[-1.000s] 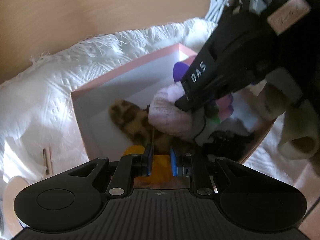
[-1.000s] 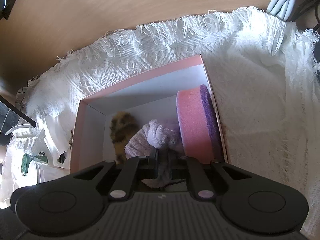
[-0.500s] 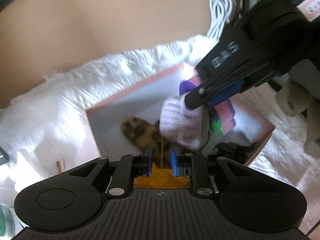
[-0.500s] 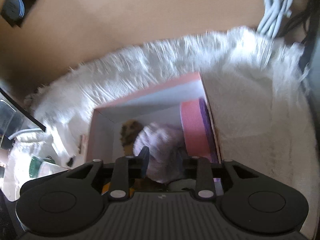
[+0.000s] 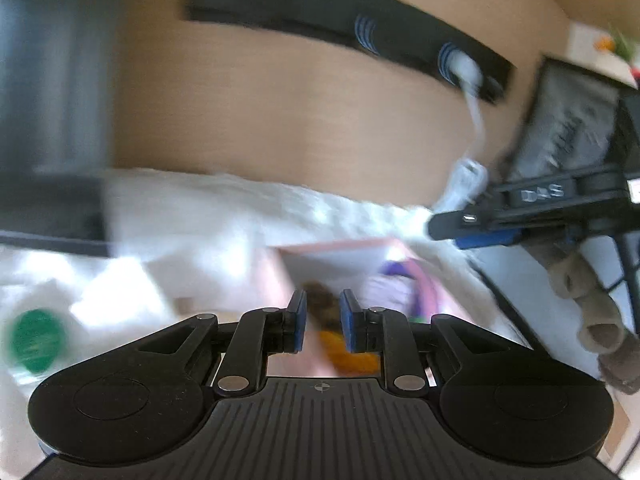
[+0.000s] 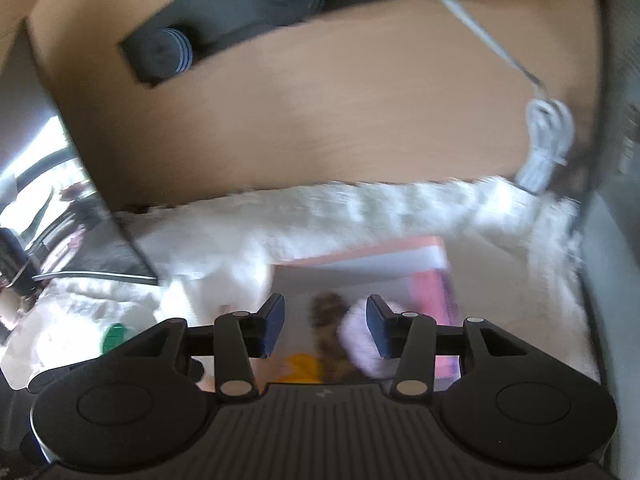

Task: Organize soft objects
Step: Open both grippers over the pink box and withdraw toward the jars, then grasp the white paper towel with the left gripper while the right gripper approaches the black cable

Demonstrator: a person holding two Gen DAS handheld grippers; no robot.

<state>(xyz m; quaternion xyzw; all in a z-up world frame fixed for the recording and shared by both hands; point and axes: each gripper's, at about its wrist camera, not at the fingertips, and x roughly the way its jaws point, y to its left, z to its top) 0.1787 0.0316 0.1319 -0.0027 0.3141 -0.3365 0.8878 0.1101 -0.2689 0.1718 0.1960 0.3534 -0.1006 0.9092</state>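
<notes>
A pink box [image 6: 360, 254] sits on a white fringed cloth [image 6: 360, 208]. Inside it lie a lilac fluffy sock [image 6: 360, 344], a brown spotted plush [image 6: 330, 320], an orange item [image 6: 300, 364] and a pink and purple sponge [image 6: 434, 304]. My right gripper [image 6: 326, 320] hovers above the box with its jaws opening and nothing between them. My left gripper [image 5: 323, 320] is also above the box [image 5: 332, 246], pads slightly apart and empty. The left wrist view shows the right gripper [image 5: 452, 232] side-on at the right, clear of the sock [image 5: 384, 292]. Both views are blurred.
A beige sock [image 5: 592, 308] lies at the right, outside the box. A coiled white cable [image 6: 548, 140] rests at the cloth's far right corner. A black bar with striped rings [image 5: 360, 32] crosses the wooden table behind. A green-lidded item [image 5: 36, 340] sits at the left.
My right gripper let go of the lilac sock, which now lies in the box, and spread its jaws. Both grippers rose and drew back, so the box looks smaller and lower.
</notes>
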